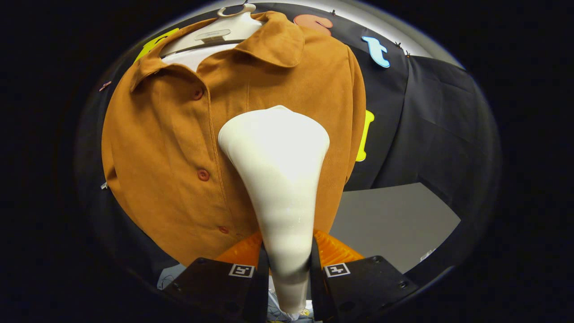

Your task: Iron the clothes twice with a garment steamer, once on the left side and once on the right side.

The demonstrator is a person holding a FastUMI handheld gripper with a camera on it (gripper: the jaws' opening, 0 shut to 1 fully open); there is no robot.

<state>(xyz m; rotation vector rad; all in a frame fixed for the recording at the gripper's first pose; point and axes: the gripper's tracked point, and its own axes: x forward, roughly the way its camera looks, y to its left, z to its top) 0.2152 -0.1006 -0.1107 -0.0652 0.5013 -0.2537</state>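
A brown button-up shirt [170, 148] hangs on a white hanger [219, 31] against the booth's black wall. My gripper [289, 260] is shut on the narrow handle of a white garment steamer [280, 179], both fingers pressing its sides. The steamer's wide head points up and rests against the shirt's right half, just right of the button placket and below the collar. Several reddish buttons [203, 175] run down the placket to the left of the steamer head. The lower right part of the shirt is hidden behind the steamer.
A grey floor or table surface [394, 224] lies beyond the shirt's lower right edge. Black cloth [439, 130] covers the wall to the right.
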